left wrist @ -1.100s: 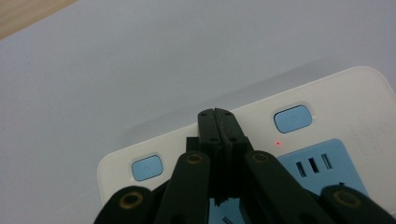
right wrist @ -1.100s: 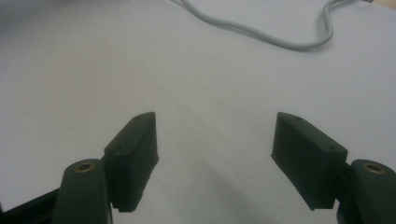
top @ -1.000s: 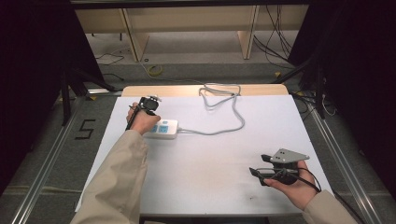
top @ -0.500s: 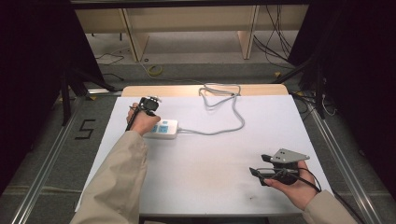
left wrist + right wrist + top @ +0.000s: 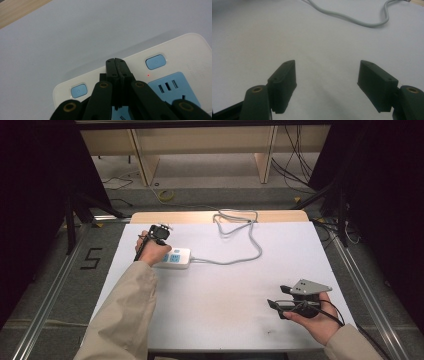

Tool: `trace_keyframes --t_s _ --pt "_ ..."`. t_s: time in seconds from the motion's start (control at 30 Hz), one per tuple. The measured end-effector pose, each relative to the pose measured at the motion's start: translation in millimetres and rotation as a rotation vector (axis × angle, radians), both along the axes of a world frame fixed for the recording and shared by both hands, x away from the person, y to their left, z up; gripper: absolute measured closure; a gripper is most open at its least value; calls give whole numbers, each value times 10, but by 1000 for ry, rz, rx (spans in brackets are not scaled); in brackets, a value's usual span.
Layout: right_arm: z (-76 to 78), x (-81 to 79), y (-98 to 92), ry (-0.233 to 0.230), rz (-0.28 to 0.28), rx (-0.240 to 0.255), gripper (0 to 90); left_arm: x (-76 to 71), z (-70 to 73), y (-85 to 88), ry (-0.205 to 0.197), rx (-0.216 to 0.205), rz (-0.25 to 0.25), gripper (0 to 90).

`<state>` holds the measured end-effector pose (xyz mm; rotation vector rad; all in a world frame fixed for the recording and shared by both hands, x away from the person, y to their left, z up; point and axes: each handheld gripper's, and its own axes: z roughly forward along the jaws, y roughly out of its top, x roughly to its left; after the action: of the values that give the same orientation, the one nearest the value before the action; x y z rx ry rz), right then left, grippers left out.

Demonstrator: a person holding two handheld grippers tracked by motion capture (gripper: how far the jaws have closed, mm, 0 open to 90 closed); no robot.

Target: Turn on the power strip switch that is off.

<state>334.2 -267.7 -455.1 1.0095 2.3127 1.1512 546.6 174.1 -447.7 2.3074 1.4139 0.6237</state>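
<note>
Left tool (image 5: 117, 62) pressing at the power strip (image 5: 173, 258)

Nothing has shifted: closed empty, its tip sits between the strip's blue switches (image 5: 155, 61); right tool (image 5: 328, 85) rests open, well apart

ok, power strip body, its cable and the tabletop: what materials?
Power strip: likely moulded plastic, smooth satin white with rounded edges and light blue buttons. Cable: probably a flexible rubbery or PVC jacket, grey, lying in loose curves. Tabletop: matte white sheet or laminate, wood-look strip along the far edge.
</note>
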Motion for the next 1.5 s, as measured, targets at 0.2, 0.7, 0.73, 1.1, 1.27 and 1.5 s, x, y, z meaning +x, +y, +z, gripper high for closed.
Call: trace_keyframes --t_s 0.2,0.7,0.73,1.1,1.27,1.5 --pt "0 -3 0 2 -3 2 311 -9 -3 -7 -7 11 -11 897" --pt "-5 1 -3 3 -1 0 311 -67 2 5 -35 -39 -15 781" --pt "-5 1 -3 2 -1 0 311 -74 3 6 -37 -33 -19 771" --pt "-10 0 -4 6 -5 1 311 -141 102 54 -108 -45 -9 608" --pt "-9 -1 -5 5 -5 1 311 -208 131 100 -126 -70 5 457" --pt "-13 2 -3 7 -3 -2 310 -310 129 155 -117 -133 19 376"
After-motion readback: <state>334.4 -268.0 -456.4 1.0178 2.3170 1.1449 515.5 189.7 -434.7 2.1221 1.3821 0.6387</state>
